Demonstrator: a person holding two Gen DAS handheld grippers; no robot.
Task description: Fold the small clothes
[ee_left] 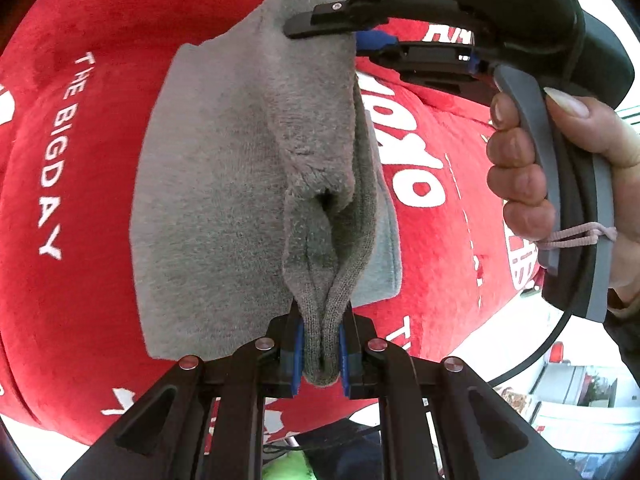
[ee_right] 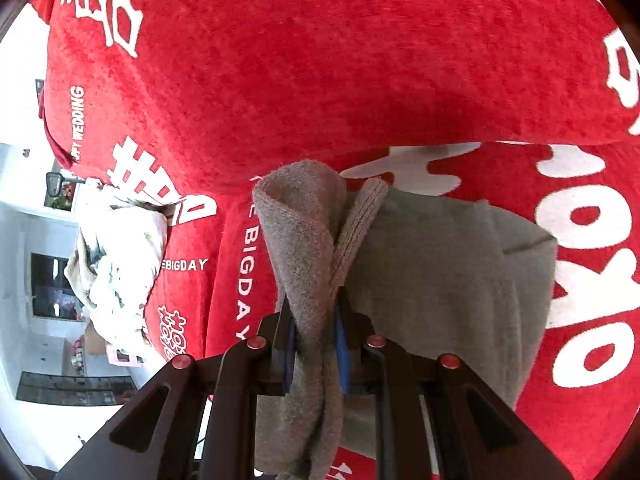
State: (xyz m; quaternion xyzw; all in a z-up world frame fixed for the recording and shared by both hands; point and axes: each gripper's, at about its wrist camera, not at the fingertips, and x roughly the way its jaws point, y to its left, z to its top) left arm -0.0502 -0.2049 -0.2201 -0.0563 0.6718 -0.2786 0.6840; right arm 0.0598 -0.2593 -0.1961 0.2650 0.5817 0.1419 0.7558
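In the left wrist view, the left gripper (ee_left: 320,354) pinches a bunched edge of the grey cloth (ee_left: 224,184), which hangs over the red blanket (ee_left: 80,280). The right gripper (ee_left: 320,26), held by a hand (ee_left: 532,168), clamps the far corner.

In the right wrist view, the right gripper (ee_right: 316,354) is pressed together on a twisted fold of the grey cloth (ee_right: 440,272). A white garment (ee_right: 116,264) lies at the left on the red blanket (ee_right: 340,72).

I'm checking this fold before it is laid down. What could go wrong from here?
1. The left gripper pinches only a bunched corner of the grey cloth; it might slip out.
2. The right gripper holds twisted layers, so the fold may land creased.
3. The plush red blanket could drag the hanging edge askew.
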